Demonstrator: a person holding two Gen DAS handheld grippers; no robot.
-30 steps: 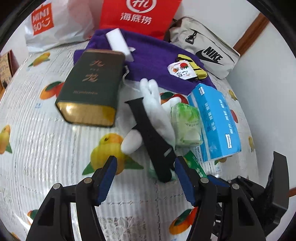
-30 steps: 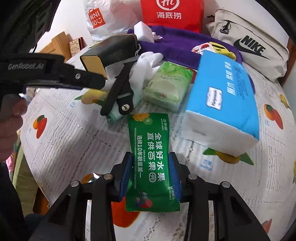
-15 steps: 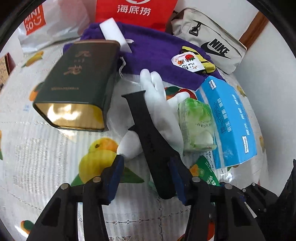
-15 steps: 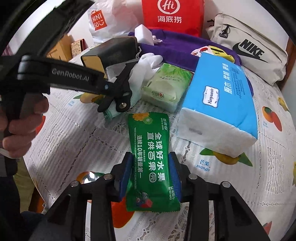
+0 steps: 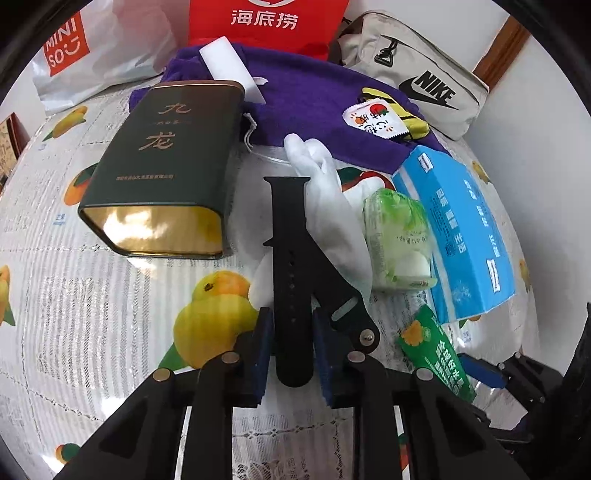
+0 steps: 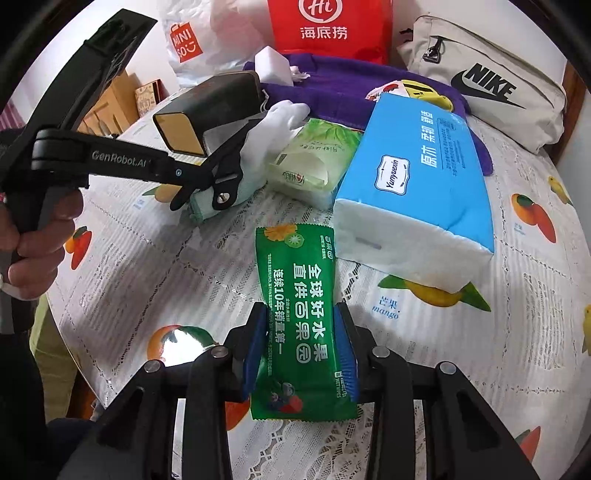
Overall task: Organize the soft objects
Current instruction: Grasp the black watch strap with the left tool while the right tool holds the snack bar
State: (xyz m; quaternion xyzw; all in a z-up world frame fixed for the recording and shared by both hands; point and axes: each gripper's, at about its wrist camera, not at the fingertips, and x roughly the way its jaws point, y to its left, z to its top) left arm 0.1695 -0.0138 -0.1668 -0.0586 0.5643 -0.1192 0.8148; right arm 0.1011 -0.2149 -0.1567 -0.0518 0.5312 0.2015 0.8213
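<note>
Black hand-held gripper (image 5: pixel 291 354) with blue pads, silver screws, "GenRobot.AI" lettering.

Right gripper (image 6: pixel 300 354): jaws closed on both long edges of a green wipes packet (image 6: pixel 301 317), which lies flat on the worktop (image 6: pixel 480 369).
Blue tissue pack (image 6: pixel 421 192): just beyond the packet, toward the right.
Pale green tissue pack (image 6: pixel 314 162): touching the blue pack's left side.
White glove (image 6: pixel 284 114): left of the green pack.
Black watch strap (image 6: pixel 225 173): lying over the glove, left gripper (image 6: pixel 207 173) at its near end, hand (image 6: pixel 33 243) on the handle.
Dark tin (image 6: pixel 210 110): behind the strap.
Purple cloth (image 6: pixel 332 92): along the far edge.
Beyond it: red bag (image 6: pixel 328 26), white Miniso bag (image 6: pixel 192 40), beige Nike pouch (image 6: pixel 491 81).
</note>
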